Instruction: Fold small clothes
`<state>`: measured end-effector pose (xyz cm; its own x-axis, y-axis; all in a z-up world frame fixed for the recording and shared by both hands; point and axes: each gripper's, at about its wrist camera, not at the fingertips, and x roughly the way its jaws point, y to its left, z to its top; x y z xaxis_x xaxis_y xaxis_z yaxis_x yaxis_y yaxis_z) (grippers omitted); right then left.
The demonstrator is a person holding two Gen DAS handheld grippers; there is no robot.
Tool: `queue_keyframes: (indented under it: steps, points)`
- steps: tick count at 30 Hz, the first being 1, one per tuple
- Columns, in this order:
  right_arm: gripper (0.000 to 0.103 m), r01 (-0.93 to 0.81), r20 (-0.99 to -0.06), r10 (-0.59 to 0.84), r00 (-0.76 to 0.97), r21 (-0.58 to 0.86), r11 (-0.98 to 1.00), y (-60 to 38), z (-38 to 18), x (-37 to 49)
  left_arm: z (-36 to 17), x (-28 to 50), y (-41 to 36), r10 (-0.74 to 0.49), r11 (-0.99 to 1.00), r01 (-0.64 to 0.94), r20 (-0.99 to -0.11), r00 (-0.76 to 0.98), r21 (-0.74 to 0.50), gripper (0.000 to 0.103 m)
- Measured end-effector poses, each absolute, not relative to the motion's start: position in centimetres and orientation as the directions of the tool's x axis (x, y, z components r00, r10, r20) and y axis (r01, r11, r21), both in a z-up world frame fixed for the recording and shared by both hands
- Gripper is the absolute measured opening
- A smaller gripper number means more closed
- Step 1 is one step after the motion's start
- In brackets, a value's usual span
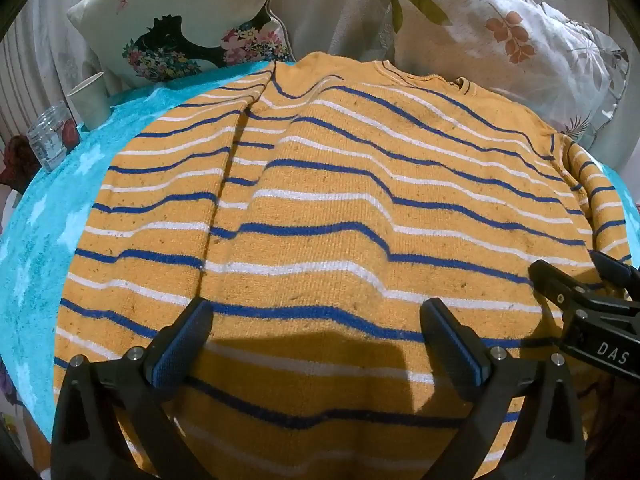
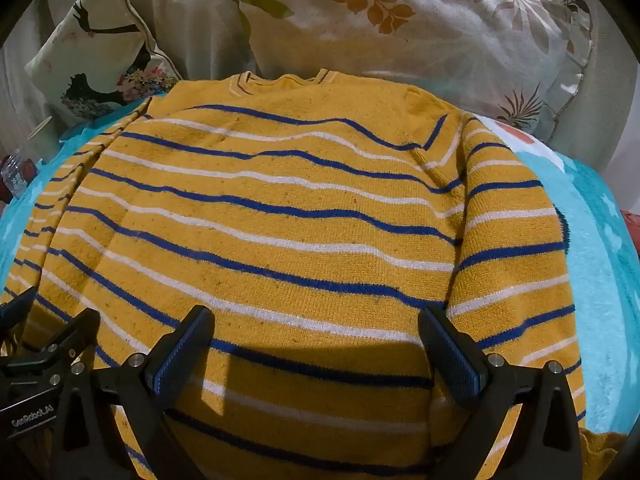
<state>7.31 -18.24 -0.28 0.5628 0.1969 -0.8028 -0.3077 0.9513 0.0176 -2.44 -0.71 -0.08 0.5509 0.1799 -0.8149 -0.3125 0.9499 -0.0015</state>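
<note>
A yellow sweater (image 1: 328, 208) with blue and white stripes lies spread flat on a turquoise towel (image 1: 48, 216), neck away from me. One sleeve is folded in along its left side, the other lies down its right side (image 2: 516, 248). My left gripper (image 1: 316, 320) hovers open over the lower left part of the sweater (image 2: 280, 220), nothing between its fingers. My right gripper (image 2: 316, 324) hovers open over the lower right part, also holding nothing. Each gripper shows at the edge of the other's view: the right gripper (image 1: 588, 288), the left gripper (image 2: 48, 332).
Two floral pillows (image 1: 192, 20) (image 2: 420, 20) stand behind the sweater's neck. A paper cup (image 1: 90, 98) and a glass jar (image 1: 50, 136) stand at the far left by the towel (image 2: 600, 260) edge.
</note>
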Motion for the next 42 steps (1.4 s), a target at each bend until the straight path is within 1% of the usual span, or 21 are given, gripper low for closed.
queue_keyframes:
  steps: [42]
  points:
    - [0.103, -0.31, -0.802, 0.199, 0.563, 0.018, 0.951, -18.12, -0.33, 7.07, -0.25, -2.35, -1.04, 0.185, 0.948, -0.317, -0.813, 0.552, 0.001, 0.103]
